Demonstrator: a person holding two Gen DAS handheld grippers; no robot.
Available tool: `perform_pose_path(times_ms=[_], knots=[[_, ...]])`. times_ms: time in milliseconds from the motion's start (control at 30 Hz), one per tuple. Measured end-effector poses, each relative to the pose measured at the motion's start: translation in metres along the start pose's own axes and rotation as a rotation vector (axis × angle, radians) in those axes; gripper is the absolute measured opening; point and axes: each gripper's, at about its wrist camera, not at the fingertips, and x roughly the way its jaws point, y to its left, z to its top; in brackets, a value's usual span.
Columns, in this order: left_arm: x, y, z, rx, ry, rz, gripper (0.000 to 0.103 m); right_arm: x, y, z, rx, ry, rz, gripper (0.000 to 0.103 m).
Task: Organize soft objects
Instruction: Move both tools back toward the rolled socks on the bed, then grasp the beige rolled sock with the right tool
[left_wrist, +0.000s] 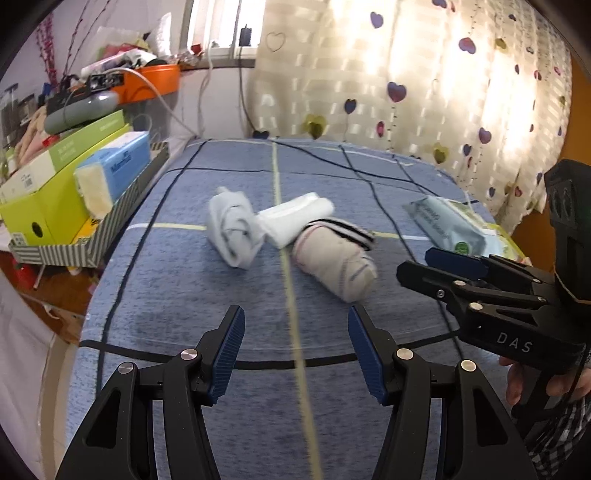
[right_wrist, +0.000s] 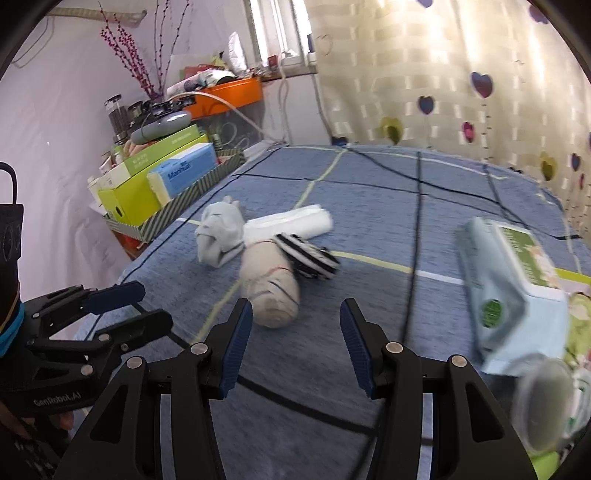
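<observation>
Three rolled soft bundles lie together on the blue bedspread (left_wrist: 184, 295). A pale grey sock roll (left_wrist: 232, 229) (right_wrist: 218, 232) is on the left. A white folded cloth (left_wrist: 295, 218) (right_wrist: 291, 223) lies behind. A beige sock roll with black-and-white striped cuff (left_wrist: 332, 262) (right_wrist: 271, 291) is nearest. My left gripper (left_wrist: 295, 328) is open and empty, just short of the beige roll. My right gripper (right_wrist: 295, 321) is open and empty, its tips at the beige roll's near end. The right gripper also shows in the left wrist view (left_wrist: 436, 264), and the left gripper in the right wrist view (right_wrist: 144, 304).
A grey-green wet-wipes pack (left_wrist: 447, 225) (right_wrist: 498, 284) lies on the bed's right side, with a clear lid (right_wrist: 543, 402) near it. A striped tray (left_wrist: 110, 221) (right_wrist: 184, 206) with green and blue boxes stands at the left edge. A heart-patterned curtain (left_wrist: 406, 74) hangs behind.
</observation>
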Motion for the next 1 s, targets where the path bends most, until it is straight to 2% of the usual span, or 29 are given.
perform_pose_path(times_ms=[400, 533, 833, 867, 933, 1000], knots=[[0.014, 0.026, 0.008, -0.04, 0.022, 0.025, 0.058, 0.052, 0.01, 0.009, -0.018, 0.089, 0.033, 0.051], [0.015, 0.029, 0.009, -0.042, 0.022, 0.021, 0.058, 0.064, 0.013, 0.014, -0.032, 0.103, 0.03, 0.063], [0.02, 0.03, 0.013, -0.029, 0.034, 0.022, 0.058, 0.08, 0.015, 0.017, -0.033, 0.133, -0.016, 0.063], [0.021, 0.03, 0.014, -0.029, 0.035, 0.022, 0.058, 0.079, 0.014, 0.016, -0.032, 0.133, -0.014, 0.063], [0.022, 0.029, 0.015, -0.028, 0.034, 0.02, 0.058, 0.076, 0.013, 0.014, -0.033, 0.13, -0.01, 0.047], [0.023, 0.026, 0.016, -0.022, 0.034, 0.017, 0.058, 0.074, 0.012, 0.013, -0.026, 0.132, -0.007, 0.047]])
